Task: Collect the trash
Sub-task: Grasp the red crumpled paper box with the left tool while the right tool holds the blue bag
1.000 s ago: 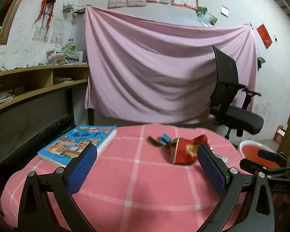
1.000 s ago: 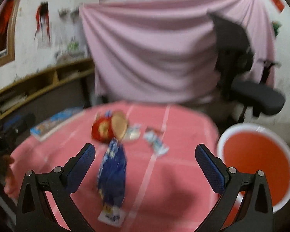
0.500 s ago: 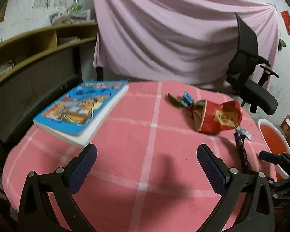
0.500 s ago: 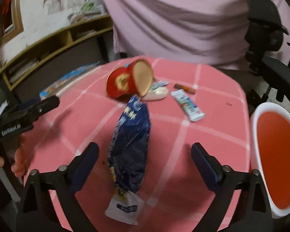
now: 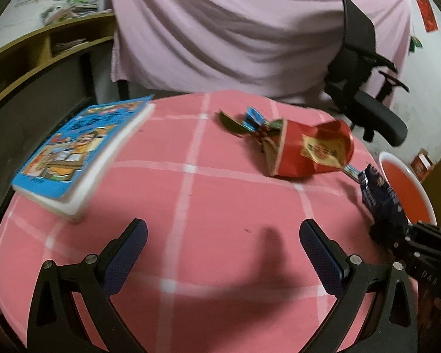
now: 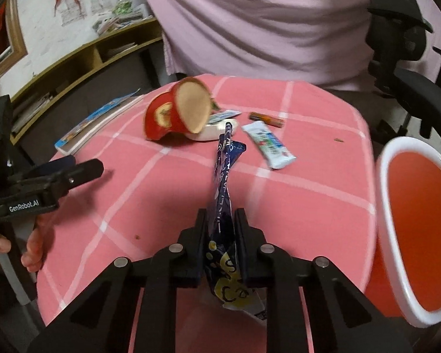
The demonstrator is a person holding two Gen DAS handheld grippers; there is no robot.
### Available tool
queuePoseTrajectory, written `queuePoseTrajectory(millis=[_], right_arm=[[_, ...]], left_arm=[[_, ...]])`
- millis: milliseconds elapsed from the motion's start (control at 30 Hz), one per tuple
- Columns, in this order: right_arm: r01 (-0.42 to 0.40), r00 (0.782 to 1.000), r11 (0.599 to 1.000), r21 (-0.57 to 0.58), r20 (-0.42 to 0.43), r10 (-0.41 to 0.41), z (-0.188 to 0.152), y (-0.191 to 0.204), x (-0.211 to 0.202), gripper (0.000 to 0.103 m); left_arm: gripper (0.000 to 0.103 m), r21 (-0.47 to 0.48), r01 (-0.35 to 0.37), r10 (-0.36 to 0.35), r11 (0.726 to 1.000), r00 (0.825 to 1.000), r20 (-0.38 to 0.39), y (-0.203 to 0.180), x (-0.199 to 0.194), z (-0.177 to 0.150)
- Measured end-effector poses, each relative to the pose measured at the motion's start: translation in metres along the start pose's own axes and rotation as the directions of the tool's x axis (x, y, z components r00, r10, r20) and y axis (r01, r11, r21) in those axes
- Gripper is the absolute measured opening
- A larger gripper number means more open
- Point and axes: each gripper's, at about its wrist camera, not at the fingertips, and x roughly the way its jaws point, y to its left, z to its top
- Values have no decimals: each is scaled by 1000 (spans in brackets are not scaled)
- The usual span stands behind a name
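Note:
My right gripper (image 6: 220,217) is shut on a dark blue snack wrapper (image 6: 225,182), which stands squeezed upright between the pads over the pink checked tablecloth (image 6: 150,194). The same blue wrapper (image 5: 379,194) shows at the right edge of the left wrist view. A crushed red paper cup (image 6: 176,111) lies further back, with a white wrapper (image 6: 267,144) and a small orange stick (image 6: 266,119) beside it. My left gripper (image 5: 223,253) hovers open above bare cloth, short of the red cup (image 5: 311,153) and some small wrappers (image 5: 247,120).
A red bin with a white rim (image 6: 420,229) stands just off the table's right side. A blue picture book (image 5: 82,150) lies at the table's left. A black office chair (image 5: 364,88), a pink hanging sheet and wooden shelves are behind.
The right gripper's jaws went from wide open to shut on the blue wrapper, which now stands pinched up. Both grippers tilted downward, and the left one came lower and closer over the table.

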Motion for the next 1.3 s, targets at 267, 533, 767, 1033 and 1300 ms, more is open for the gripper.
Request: queuePoseTrajectory(millis=[267, 533, 767, 1033, 1300], right_arm=[[16, 998, 996, 89, 55, -21, -4, -27, -8, 15], [16, 996, 993, 118, 81, -26, -1, -39, -7, 15], [2, 996, 991, 132, 83, -13, -1, -46, -6, 15], [-12, 997, 991, 131, 71, 2, 0, -50, -3, 17], [-20, 997, 993, 113, 70, 12, 0, -46, -3, 25]], left_arm=[[101, 50, 62, -62, 997, 998, -10, -26, 19, 15], [101, 102, 77, -79, 992, 997, 22, -52, 37, 33], [101, 101, 63, -70, 993, 995, 65, -64, 43, 42], [100, -29, 95, -93, 995, 995, 43, -53, 54, 51], [78, -60, 126, -124, 990, 991, 44, -43, 49, 53]])
